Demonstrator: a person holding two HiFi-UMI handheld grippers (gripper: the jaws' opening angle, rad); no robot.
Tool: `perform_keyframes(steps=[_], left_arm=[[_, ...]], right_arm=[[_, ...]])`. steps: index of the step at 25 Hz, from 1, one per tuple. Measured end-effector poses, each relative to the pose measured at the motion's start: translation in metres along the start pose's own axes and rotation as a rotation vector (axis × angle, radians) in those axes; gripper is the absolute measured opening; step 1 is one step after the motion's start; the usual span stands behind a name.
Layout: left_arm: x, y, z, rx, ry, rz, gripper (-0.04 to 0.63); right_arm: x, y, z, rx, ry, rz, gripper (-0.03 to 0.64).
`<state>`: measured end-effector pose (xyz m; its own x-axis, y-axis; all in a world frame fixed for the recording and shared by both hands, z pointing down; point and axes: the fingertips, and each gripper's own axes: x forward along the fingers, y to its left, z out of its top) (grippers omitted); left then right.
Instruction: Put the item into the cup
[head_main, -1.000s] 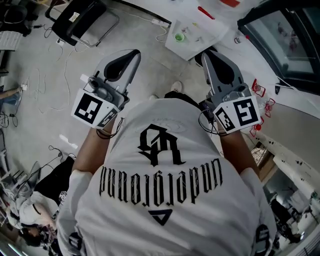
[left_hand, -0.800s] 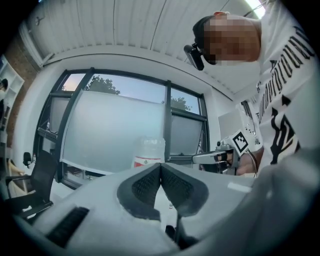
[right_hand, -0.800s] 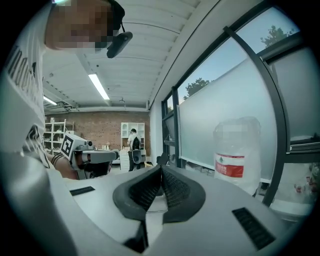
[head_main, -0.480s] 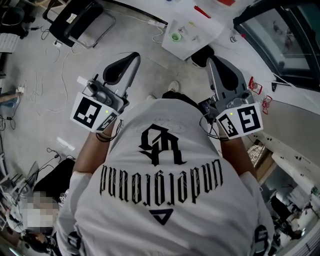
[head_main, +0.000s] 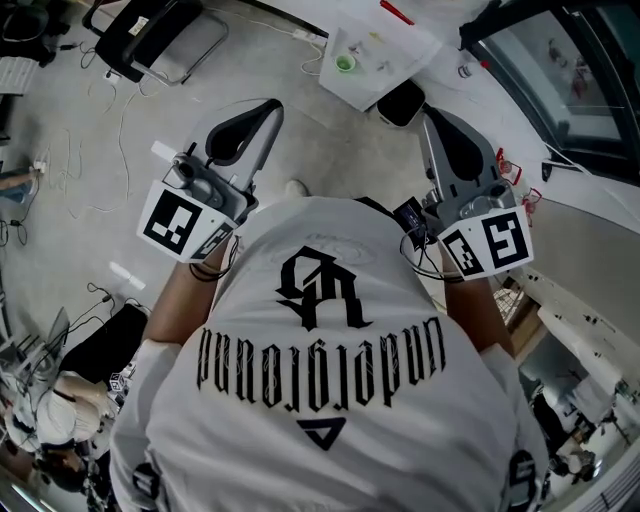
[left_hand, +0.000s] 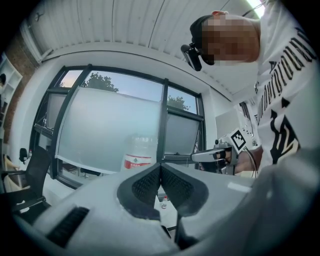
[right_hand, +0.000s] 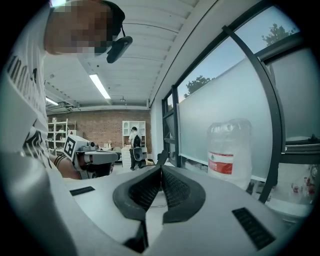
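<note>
— Tools?
— Left tool (head_main: 268, 106) and right tool (head_main: 427, 114) both clenched, nothing between.
— Cup?
— Small green cup (head_main: 345, 63) far ahead on white tabletop (head_main: 410, 50), well apart from both; contents too small to tell.

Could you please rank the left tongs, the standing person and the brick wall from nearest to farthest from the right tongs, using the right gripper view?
1. left tongs, close at left.
2. standing person, centre, down the room.
3. brick wall, behind that person.
</note>
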<state>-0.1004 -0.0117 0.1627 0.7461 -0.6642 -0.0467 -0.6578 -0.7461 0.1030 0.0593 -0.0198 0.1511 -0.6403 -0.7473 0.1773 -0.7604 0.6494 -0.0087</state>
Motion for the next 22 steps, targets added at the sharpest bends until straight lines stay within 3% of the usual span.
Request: perform_keyframes(steps=[15, 22], left_arm=[[0.071, -0.131, -0.016, 0.0, 0.027, 0.109, 0.014], [0.083, -0.202, -0.034, -0.006, 0.056, 0.154, 0.014]], right_arm=[[-0.129, -0.077, -0.029, 0.03, 0.001, 0.108, 0.017], [-0.178, -0.088, -0.048, 0.037, 0.001, 0.185, 0.017]])
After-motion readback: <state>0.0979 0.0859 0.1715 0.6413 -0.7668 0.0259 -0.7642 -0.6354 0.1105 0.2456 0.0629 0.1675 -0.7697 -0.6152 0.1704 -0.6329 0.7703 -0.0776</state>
